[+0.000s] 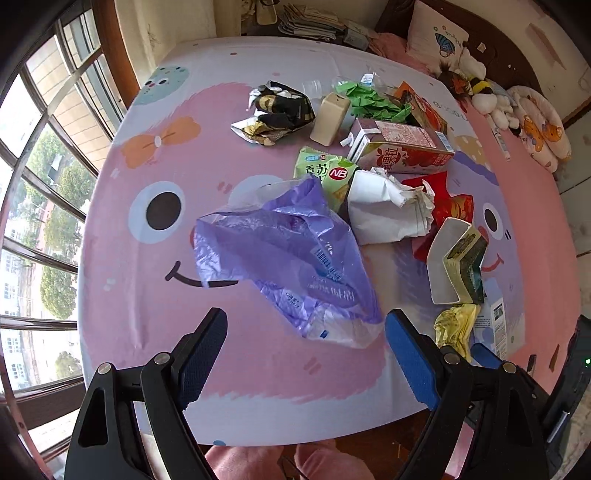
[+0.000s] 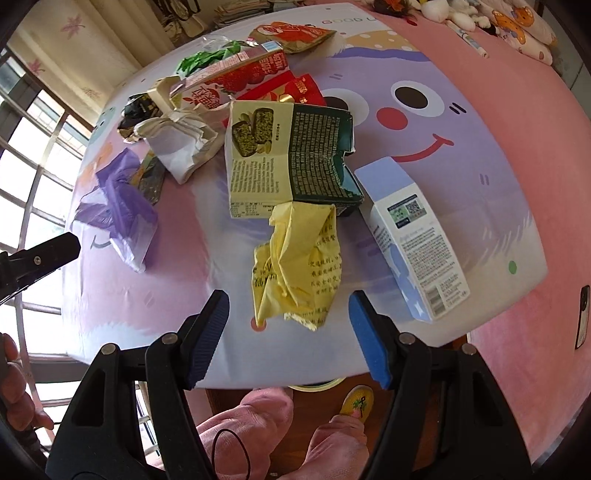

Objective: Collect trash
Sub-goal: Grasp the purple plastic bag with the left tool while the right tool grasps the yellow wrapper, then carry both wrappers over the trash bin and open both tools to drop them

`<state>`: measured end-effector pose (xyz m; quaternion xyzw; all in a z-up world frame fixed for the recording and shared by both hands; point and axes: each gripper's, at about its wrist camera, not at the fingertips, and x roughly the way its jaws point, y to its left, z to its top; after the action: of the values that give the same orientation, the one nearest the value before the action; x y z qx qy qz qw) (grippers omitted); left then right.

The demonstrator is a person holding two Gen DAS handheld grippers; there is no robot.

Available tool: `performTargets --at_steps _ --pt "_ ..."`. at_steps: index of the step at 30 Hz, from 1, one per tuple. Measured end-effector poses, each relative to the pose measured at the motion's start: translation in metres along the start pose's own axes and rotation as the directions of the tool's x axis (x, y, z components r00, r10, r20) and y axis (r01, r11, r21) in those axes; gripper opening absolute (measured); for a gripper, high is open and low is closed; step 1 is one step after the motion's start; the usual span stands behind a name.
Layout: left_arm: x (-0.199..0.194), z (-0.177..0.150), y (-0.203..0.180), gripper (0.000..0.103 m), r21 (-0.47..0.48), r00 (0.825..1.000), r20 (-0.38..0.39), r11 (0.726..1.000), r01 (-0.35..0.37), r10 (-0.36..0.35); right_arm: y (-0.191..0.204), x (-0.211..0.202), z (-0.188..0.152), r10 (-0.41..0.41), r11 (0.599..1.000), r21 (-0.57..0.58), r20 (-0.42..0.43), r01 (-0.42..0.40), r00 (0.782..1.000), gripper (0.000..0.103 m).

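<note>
Standing wide apart and gripping nothing: the left gripper (image 1: 306, 328), its blue-padded fingers (image 1: 201, 354) hovering over the near end of a crumpled purple plastic bag (image 1: 284, 254) lying flat on the cartoon-printed pink and lilac tablecloth (image 1: 147, 295). Showing through the bag's thin film: some printed white packaging, kind unclear.

Likewise gaping wide and empty: the right gripper (image 2: 288, 325), its fingers (image 2: 369, 347) straddling, from above, the near end of a crumpled yellow paper with black print (image 2: 295, 266).

Lying just beyond the yellow paper and touching it: one flattened cream and dark green snack carton (image 2: 291, 158), open at its end, showing nothing inside. Resting just beside it toward the table's edge: one pale blue and white box with a code label (image 2: 417, 243), closed.

Spreading farther out, one of each: a crumpled white paper bag (image 1: 388, 210), a green snack wrapper with a red round logo (image 1: 321, 171), a red foil packet (image 1: 450, 199), a strawberry-printed juice carton lying on its side (image 1: 402, 147), a small beige carton standing upright (image 1: 328, 118), a crumpled black and gold foil wrapper (image 1: 277, 110), a heap of crumpled green paper (image 1: 373, 101) and an orange snack pouch (image 2: 291, 35).

Sitting beyond the table on pink bedding: several plush toys (image 1: 480, 92) and one printed cushion (image 1: 439, 37).

Showing below the table edge: pink-trousered knees (image 2: 258, 428).
</note>
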<state>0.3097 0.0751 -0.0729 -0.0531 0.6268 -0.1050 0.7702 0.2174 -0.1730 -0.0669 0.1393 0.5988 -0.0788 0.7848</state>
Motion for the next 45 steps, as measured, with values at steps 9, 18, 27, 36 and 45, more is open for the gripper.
performTargets --at_steps 9,18,27,36,45 --pt "0.041 0.034 -0.022 0.078 0.084 0.99 -0.063 0.99 -0.117 0.123 0.005 0.035 0.016 -0.06 0.997 0.053 -0.044 0.062 0.997 0.055" --pt "0.058 0.032 -0.002 0.023 0.086 0.988 -0.123 0.993 -0.085 0.095 0.001 0.032 0.014 -0.004 0.996 0.088 -0.039 0.007 0.999 0.035" --pt "0.021 -0.009 0.011 0.016 0.039 0.993 -0.046 0.993 -0.108 0.11 0.005 0.008 0.003 0.11 0.993 0.038 -0.04 -0.109 0.993 0.032" --pt "-0.04 -0.101 0.004 0.015 -0.041 0.977 0.118 0.984 -0.174 0.178 0.011 -0.044 -0.032 0.24 0.955 -0.172 -0.037 -0.243 0.97 0.031" --pt "-0.048 -0.23 -0.056 0.015 -0.013 0.959 0.203 0.98 -0.201 0.199 -0.036 -0.076 -0.105 0.283 0.902 -0.322 -0.063 -0.288 0.957 0.031"
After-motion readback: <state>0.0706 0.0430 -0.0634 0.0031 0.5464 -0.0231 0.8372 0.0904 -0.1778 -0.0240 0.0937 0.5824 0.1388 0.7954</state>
